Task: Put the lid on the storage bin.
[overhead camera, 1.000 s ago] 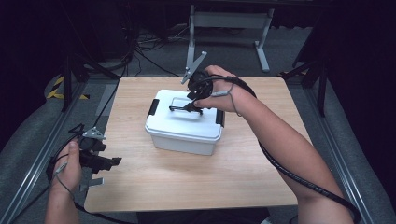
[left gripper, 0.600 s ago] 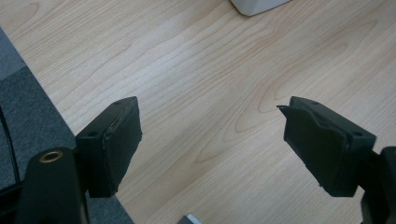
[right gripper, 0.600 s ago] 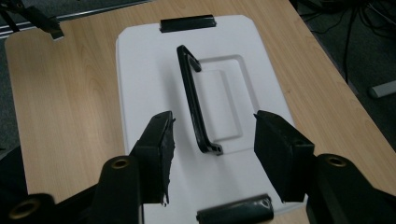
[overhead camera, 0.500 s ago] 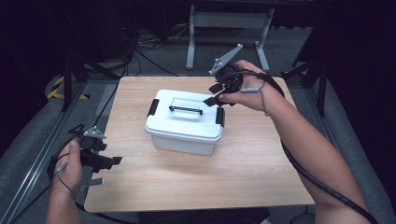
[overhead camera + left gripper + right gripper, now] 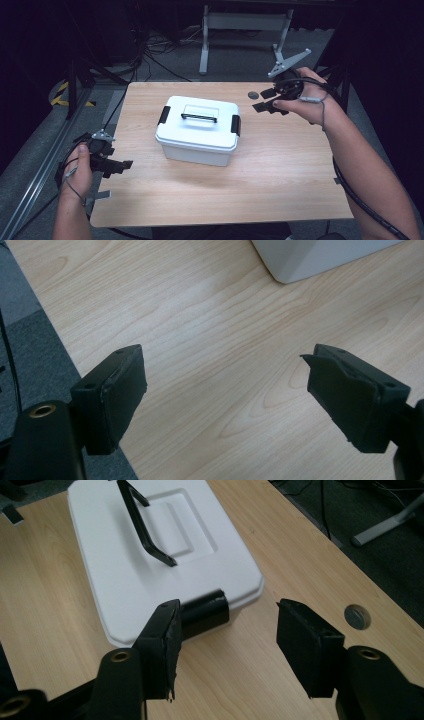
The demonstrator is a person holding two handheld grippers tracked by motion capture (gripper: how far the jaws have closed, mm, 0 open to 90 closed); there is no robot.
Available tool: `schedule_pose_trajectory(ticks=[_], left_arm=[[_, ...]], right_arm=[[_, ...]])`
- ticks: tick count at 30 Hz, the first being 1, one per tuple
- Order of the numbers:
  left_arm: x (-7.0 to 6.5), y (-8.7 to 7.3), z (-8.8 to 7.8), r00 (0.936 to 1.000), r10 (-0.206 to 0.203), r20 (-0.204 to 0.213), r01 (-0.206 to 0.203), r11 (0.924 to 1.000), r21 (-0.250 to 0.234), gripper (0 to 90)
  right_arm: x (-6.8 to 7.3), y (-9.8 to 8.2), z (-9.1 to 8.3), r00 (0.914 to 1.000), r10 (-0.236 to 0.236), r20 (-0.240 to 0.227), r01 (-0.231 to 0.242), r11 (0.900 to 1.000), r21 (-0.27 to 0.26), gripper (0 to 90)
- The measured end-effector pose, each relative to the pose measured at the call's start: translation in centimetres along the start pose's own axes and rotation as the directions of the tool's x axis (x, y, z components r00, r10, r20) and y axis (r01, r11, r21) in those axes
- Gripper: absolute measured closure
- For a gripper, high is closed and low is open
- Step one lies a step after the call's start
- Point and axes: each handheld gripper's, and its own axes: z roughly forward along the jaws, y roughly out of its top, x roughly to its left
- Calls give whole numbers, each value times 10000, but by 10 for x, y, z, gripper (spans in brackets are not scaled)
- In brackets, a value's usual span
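A: Take the white box (image 5: pixel 198 130) as the landmark and go left to right. What sits left of it?

B: The left gripper (image 5: pixel 122 164), low at the table's (image 5: pixel 280 195) near-left edge, well apart from the box. In the left gripper view its jaws stand wide with only bare wood between them and a corner of the box beyond. It looks parked there, out of the way, since nothing is within its reach.

A: And the box itself?

B: It stands about mid-table, lid (image 5: pixel 155 545) on, black carry handle (image 5: pixel 199 118) raised over the lid's recess, a black latch (image 5: pixel 235 125) on each end, both lying flat against the sides. It is opaque, so I cannot tell what is inside, if anything.

A: Right of it?

B: The right gripper (image 5: pixel 264 100), held above the tabletop, off the box's far-right corner and not touching it. Its jaws have just been opening, and nothing is between them. In the right gripper view they frame the near latch (image 5: pixel 205 612), so I judge that clasp to be the next target. A small round plug (image 5: pixel 253 95) sits in the tabletop just beside the gripper.
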Motion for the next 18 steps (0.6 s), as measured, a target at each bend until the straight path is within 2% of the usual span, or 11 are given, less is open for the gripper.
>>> schedule_pose_trajectory(ticks=[4,7,9,12,15,16,18], left_arm=[[1,5,1,10000,35,30,-35,10000,-50,166],[2,8,3,9997,-230,-126,227,9996,-175,165],[2,8,5,9984,-422,-363,415,9989,-215,166],[3,7,7,9989,-364,-311,359,9992,-173,166],[2,7,6,9995,-220,-223,218,9997,-102,174],[2,6,6,10000,-47,-43,47,10000,-31,194],[1,5,7,10000,67,44,-67,10000,-36,202]], right_arm=[[-11,-18,-8,9983,507,274,-509,9987,66,430],[-19,-30,-13,9954,921,247,-922,9957,40,424],[-24,-38,-16,9940,1021,393,-1026,9947,106,421],[-30,-48,-19,9916,1179,536,-1191,9927,194,416],[-36,-57,-19,9916,1092,694,-1114,9934,287,430],[-39,-61,-19,9920,961,822,-1001,9939,462,440],[-44,-67,-18,9925,670,1018,-744,9947,714,446]])
